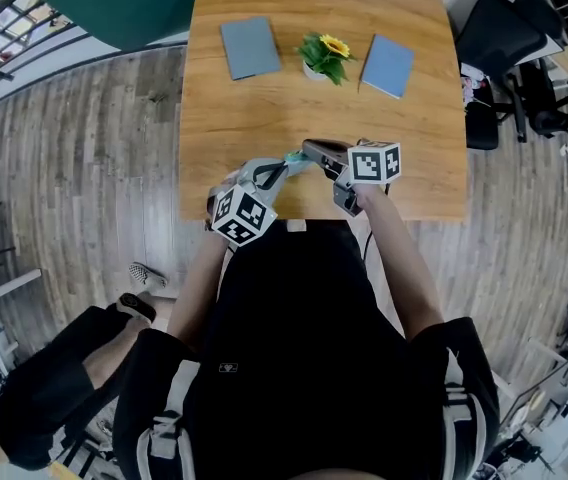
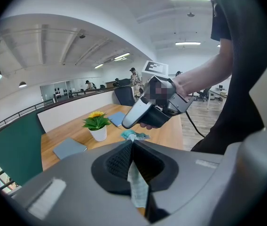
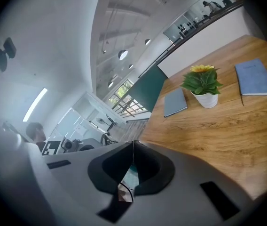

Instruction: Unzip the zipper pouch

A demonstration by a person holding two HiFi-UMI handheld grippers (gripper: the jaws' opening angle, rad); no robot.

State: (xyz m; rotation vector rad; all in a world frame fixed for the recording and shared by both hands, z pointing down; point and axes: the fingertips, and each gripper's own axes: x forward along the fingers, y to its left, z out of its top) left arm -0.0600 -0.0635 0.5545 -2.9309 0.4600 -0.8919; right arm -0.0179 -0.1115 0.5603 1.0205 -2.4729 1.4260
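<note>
- Teal zipper pouch is held over the wooden table's near edge, on the person's side of the potted plant, between both grippers.
- Left gripper, nearer than the plant and slightly to its left, has its jaws clamped tight on a fold of the pouch's fabric.
- Right gripper, straight in front of the plant, is pinched closed on the pouch's other end.
- Blue notebook lies left of the plant, a second notebook right of it.

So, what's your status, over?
Left gripper, right gripper both shut on pouch. Held between them over the table edge. Can't tell if unzipped. Nothing blocking.
</note>
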